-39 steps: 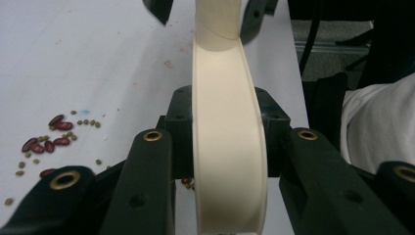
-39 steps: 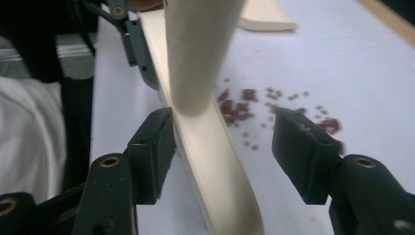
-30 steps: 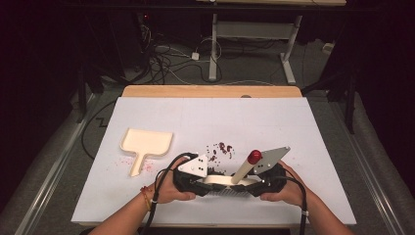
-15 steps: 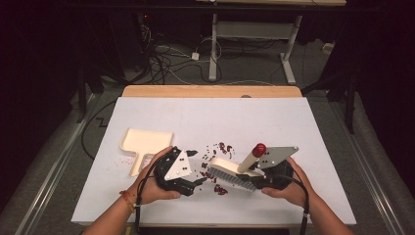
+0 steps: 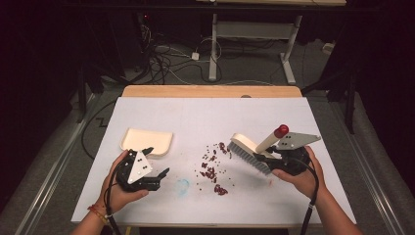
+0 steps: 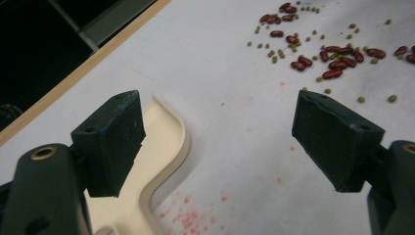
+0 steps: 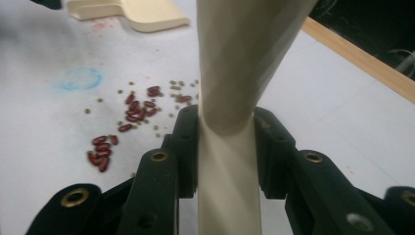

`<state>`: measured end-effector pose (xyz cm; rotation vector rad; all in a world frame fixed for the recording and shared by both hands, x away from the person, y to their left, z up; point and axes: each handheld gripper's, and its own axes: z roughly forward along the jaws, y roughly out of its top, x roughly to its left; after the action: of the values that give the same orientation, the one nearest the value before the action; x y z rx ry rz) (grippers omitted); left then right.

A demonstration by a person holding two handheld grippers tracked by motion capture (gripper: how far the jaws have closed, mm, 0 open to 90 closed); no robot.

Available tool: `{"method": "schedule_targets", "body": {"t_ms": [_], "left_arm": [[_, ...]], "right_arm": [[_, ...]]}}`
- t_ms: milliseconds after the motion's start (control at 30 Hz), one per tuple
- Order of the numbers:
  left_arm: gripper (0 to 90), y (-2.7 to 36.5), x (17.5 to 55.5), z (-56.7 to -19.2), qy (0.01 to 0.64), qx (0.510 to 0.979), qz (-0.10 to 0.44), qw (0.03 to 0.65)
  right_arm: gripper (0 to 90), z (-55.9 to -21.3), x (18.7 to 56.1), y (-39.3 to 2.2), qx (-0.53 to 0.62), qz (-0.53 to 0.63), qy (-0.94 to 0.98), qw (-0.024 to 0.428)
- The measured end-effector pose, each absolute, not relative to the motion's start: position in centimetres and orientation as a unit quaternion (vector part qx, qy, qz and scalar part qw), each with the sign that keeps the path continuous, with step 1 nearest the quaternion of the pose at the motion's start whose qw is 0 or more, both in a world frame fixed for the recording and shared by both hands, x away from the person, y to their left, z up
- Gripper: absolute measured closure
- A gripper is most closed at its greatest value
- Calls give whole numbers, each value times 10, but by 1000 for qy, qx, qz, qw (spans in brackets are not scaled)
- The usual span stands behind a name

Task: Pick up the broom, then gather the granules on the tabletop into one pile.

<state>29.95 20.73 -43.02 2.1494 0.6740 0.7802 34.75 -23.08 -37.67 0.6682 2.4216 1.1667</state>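
My right gripper [image 5: 275, 161] [image 7: 226, 142] is shut on the cream handle of a brush [image 5: 249, 148] [image 7: 230, 83], which it holds tilted over the table's right half, bristles to the left and red handle tip [image 5: 281, 130] up. Red beans and small green ones [image 5: 213, 169] [image 6: 318, 49] [image 7: 129, 117] lie scattered in the middle of the white table. A cream dustpan [image 5: 147, 140] [image 6: 164, 147] [image 7: 142, 12] lies at the left. My left gripper [image 5: 156, 161] [image 6: 222, 132] stands open just over the dustpan's handle end, nothing between its jaws.
A blue smudge [image 5: 182, 185] [image 7: 78, 78] and pink stains mark the white table cover [image 5: 195, 117]. A wooden strip [image 5: 210, 91] runs along the far edge. Cables and desk legs [image 5: 214, 44] stand on the floor beyond.
My left gripper has left the brush, moved left to the dustpan and now stands open. My right gripper has carried the brush to the right and farther back.
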Motion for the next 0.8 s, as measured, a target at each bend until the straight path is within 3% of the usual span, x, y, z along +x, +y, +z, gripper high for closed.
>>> {"method": "schedule_targets", "body": {"t_ms": [167, 533, 800], "left_arm": [[192, 220, 292, -438, 293, 828, 293, 379], [193, 221, 290, -444, 296, 831, 295, 367], [181, 221, 293, -448, 297, 840, 281, 358]], "right_arm": [[677, -382, 356, -241, 264, 408, 851, 198], [677, -393, 375, -250, 293, 392, 842, 229], [678, -402, 402, -236, 306, 383, 834, 252]]}}
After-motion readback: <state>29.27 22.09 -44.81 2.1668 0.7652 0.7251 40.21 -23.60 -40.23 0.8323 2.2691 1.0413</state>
